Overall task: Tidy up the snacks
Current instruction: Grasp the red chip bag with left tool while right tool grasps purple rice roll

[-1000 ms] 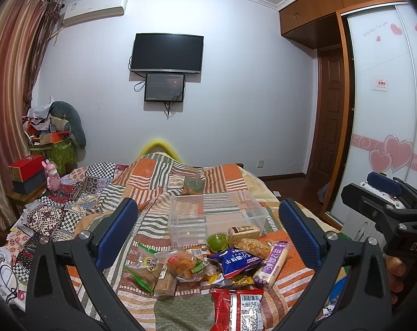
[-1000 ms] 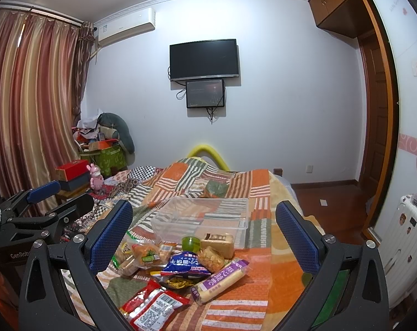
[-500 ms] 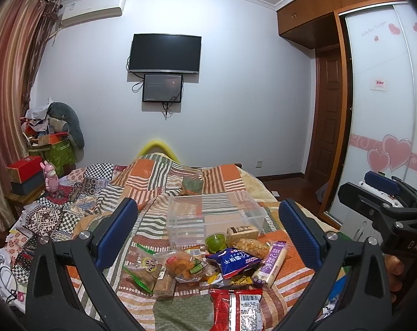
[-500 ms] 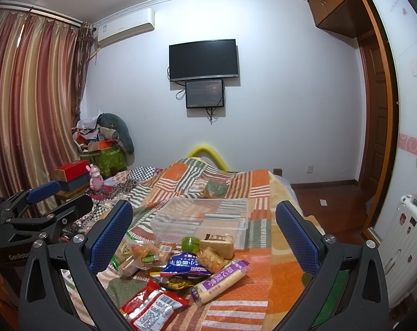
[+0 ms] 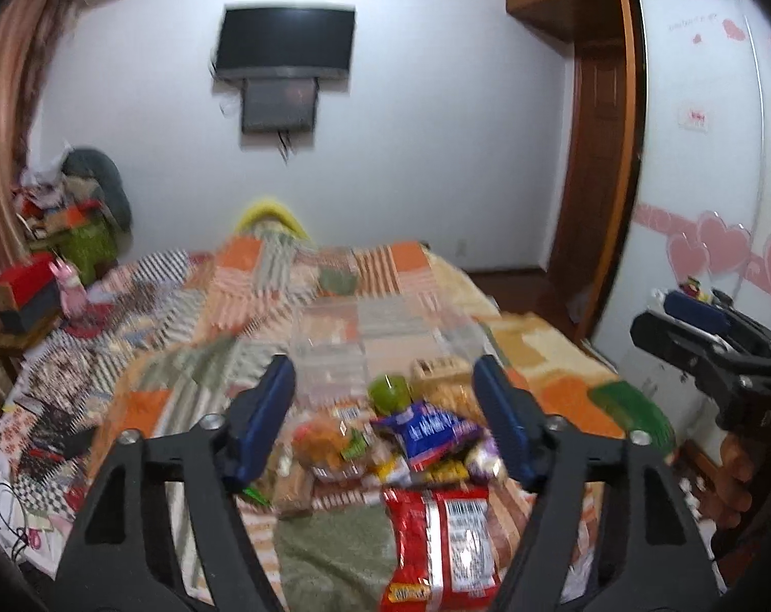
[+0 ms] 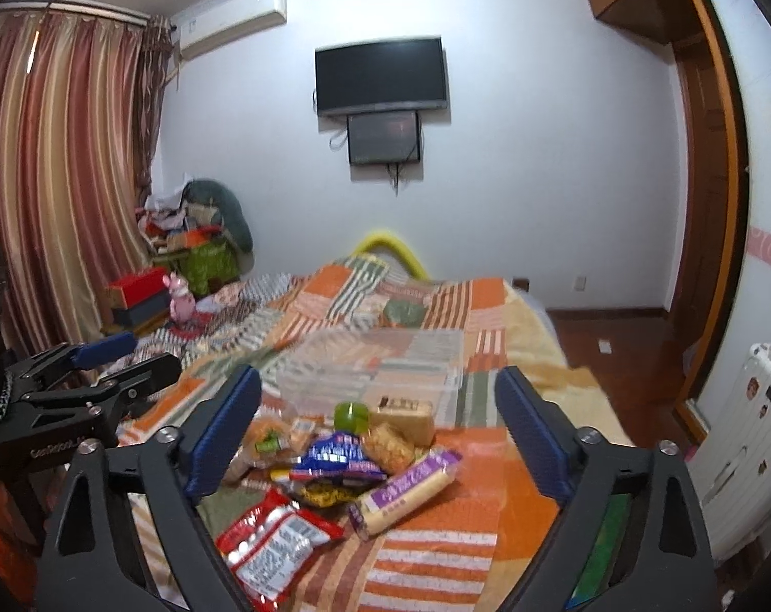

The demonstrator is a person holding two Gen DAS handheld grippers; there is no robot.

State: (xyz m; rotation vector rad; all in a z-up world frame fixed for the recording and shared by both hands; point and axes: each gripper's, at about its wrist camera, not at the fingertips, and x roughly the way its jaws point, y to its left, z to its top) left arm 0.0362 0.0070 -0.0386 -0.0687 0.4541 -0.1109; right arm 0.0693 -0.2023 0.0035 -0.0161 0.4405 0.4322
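Both tools are spread wide and carry nothing — the left gripper (image 5: 385, 418) and the right gripper (image 6: 377, 431) hang above the near end of the quilted bed (image 6: 436, 551), so the step in hand looks like the approach to a first pick. Nearest lies the red packet (image 6: 270, 543), flat and glossy, likely slippery and crinkly under the pads. Just behind it sit the purple-and-cream roll (image 6: 405, 489) and the blue bag (image 6: 337, 459), heaped against clear-wrapped pastries and a small green cup (image 6: 352, 415). Beyond the heap stands the clear plastic bin (image 6: 375, 372), seemingly empty — probably where the snacks belong. The next move calls for lowering one gripper over a single packet and closing on its edge without dragging its neighbours.
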